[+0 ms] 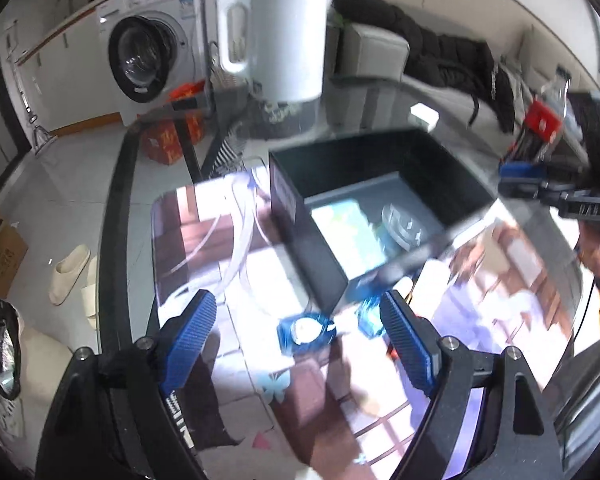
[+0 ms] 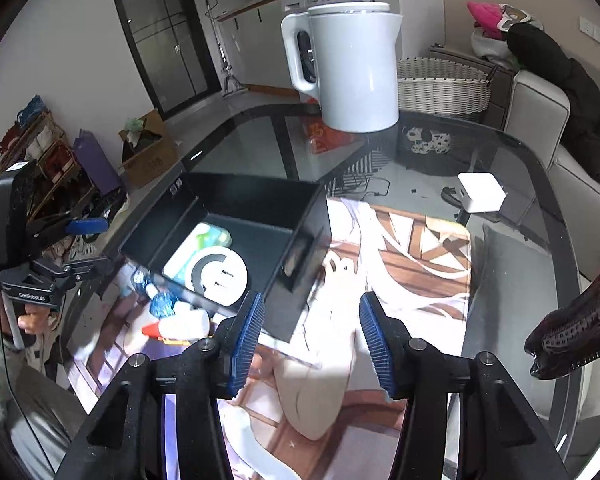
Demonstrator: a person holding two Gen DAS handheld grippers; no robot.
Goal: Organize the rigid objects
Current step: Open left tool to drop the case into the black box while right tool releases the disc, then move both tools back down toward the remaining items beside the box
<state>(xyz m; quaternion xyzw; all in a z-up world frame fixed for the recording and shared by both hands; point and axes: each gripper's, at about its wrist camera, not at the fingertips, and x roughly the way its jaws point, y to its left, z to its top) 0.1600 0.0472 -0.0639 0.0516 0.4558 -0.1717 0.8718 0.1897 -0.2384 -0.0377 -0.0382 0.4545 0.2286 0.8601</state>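
Black box: open-topped, holding a white round disc atop a green-white packet.
Table edge: kettle at far rim.
Left gripper: jaws apart, empty.
Right gripper: jaws apart, empty.

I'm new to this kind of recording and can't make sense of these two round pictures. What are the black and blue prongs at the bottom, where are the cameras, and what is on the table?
No robot here: a person holds a two-finger gripper in each hand, each with a fisheye camera looking along its fingers. One picture is from the left gripper, the other from the right gripper. The blue ribbed fingers stand apart in both; neither holds anything. On the glass table lies a printed mat with an open black box holding a white round object and a greenish packet. Small items lie beside the box. A white kettle stands behind it, and a small white box lies to the right.
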